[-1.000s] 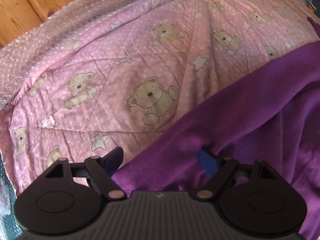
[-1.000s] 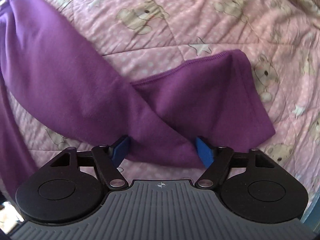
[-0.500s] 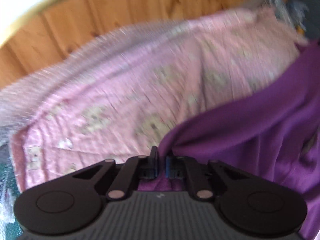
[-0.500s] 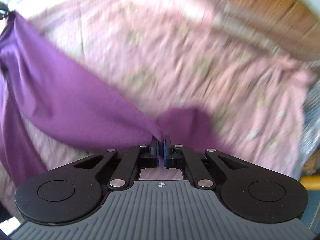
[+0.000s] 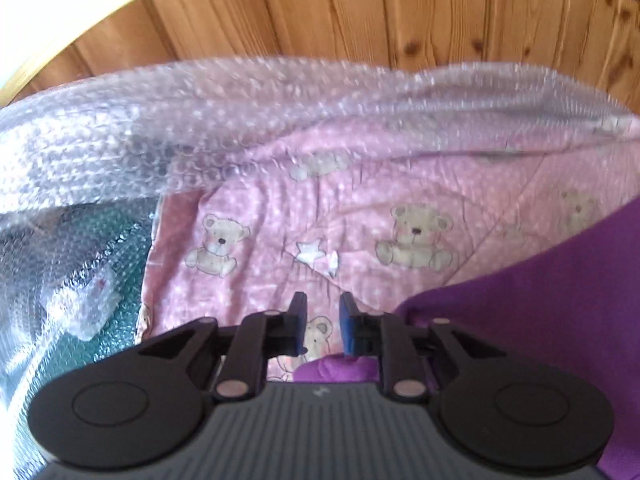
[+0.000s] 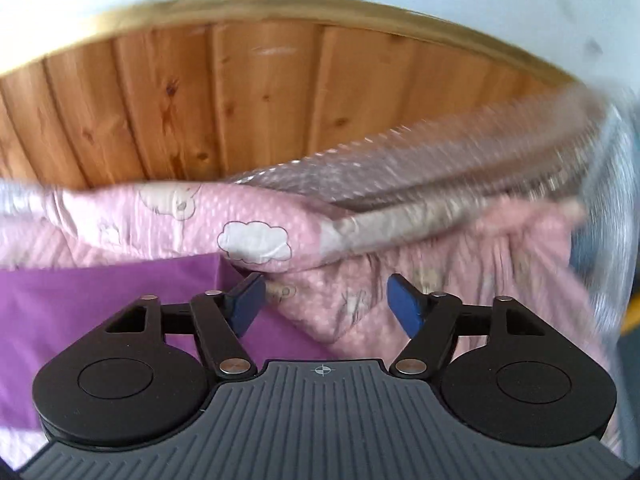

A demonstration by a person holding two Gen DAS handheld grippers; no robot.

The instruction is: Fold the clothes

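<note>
Left gripper (image 5: 322, 322): jaws a little apart, a narrow gap between the blue pads, nothing clamped in it. Pink quilt shows through the gap.

Purple garment (image 5: 532, 312): in the left wrist view it fills the lower right, lying on the quilt. A bunched fold of it sits just under the right-hand pad, close to the gripper body — touching or not, cannot tell.

Right gripper (image 6: 325, 302): jaws wide apart, holding nothing. Blue pads (image 6: 404, 304) clear of any cloth.

Garment, right wrist view (image 6: 100, 300): flat purple sheet at lower left, its straight right edge running past the left-hand pad. Cloth lies under that pad; contact cannot be told.

Quilt (image 5: 360, 216): pink, white dots, teddy bears and stars, quilted seams. In the right wrist view a rolled ridge of it crosses the middle, with a white cloud print, and the purple cloth's far edge tucks under that ridge. The quilt lies over a bed.

Bubble wrap (image 5: 168, 128): clear sheet heaped along the far edge of the quilt and spilling down the left side over something dark green. In the right wrist view it is blurred, at upper right.

Wood panelling (image 6: 240, 104): vertical knotty boards behind the bed — a pale wall above the trim.

Sharpness: right wrist view is motion-blurred on its right side.
</note>
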